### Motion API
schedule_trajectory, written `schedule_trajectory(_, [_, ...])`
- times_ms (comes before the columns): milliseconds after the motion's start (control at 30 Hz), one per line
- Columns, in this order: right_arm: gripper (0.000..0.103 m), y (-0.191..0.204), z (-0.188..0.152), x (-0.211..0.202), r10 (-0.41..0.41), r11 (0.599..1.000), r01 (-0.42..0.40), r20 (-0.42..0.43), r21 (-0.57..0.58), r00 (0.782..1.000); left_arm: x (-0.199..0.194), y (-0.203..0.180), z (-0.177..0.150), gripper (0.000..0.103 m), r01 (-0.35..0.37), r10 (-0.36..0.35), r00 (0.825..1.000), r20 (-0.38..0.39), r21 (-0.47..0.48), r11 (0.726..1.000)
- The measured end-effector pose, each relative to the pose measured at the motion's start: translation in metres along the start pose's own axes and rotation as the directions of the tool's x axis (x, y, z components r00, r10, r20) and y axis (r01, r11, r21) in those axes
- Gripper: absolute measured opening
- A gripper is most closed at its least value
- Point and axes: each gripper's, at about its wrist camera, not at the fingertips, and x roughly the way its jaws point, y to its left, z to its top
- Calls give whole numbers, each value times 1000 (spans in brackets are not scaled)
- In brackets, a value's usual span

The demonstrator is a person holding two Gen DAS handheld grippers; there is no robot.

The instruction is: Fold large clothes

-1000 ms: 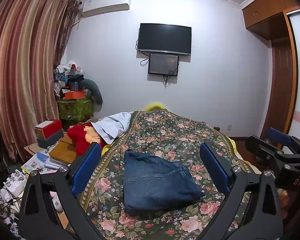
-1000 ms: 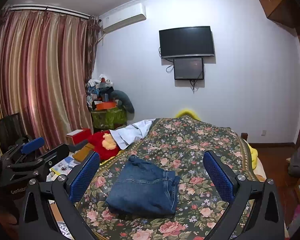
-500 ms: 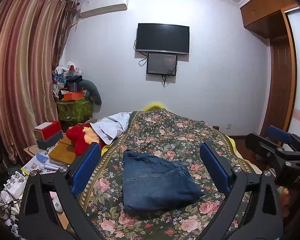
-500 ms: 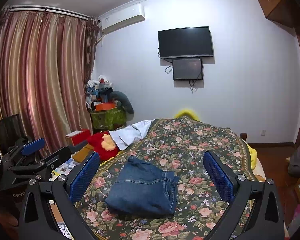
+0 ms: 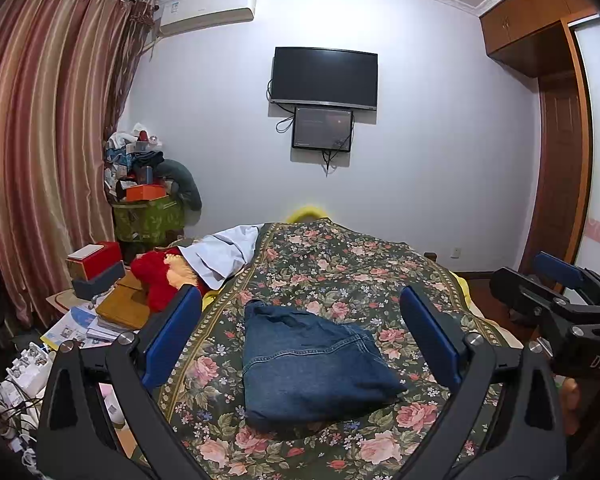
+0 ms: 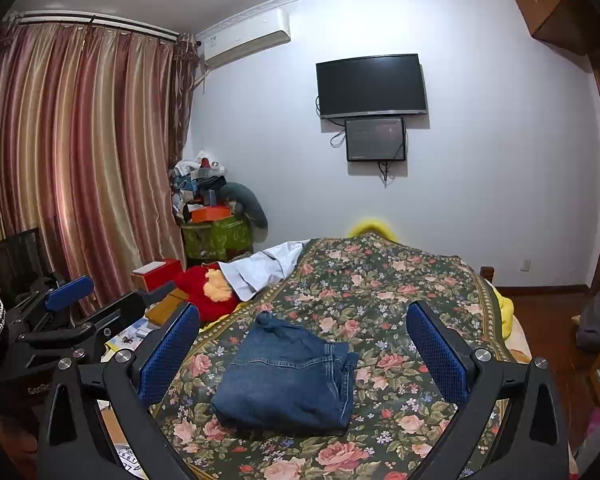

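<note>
I held both my left gripper (image 5: 300,344) and right gripper (image 6: 302,350) wide and empty. The folded jeans (image 5: 310,364) on the bedspread (image 5: 340,264) looked heavy, thick, limp; I judged the near folded edge the best hold.

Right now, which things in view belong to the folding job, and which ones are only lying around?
Belongs to the job:
- folded jeans on the floral bedspread
- left claw, open
- right claw, open

Just lying about:
- red plush toy
- white garment
- red box
- wall TV
- books and papers
</note>
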Motion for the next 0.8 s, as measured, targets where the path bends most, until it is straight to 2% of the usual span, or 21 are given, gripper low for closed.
schedule_trajectory(367, [103, -1, -1, 0, 1, 1000, -1, -1, 0, 1000, 1, 8, 0, 100, 43, -43, 999, -4, 2, 999])
schedule_trajectory(800, [103, -2, 0, 0, -2, 1000, 2, -4, 5, 1000, 1, 11, 0, 100, 55, -55, 998, -6, 7, 998])
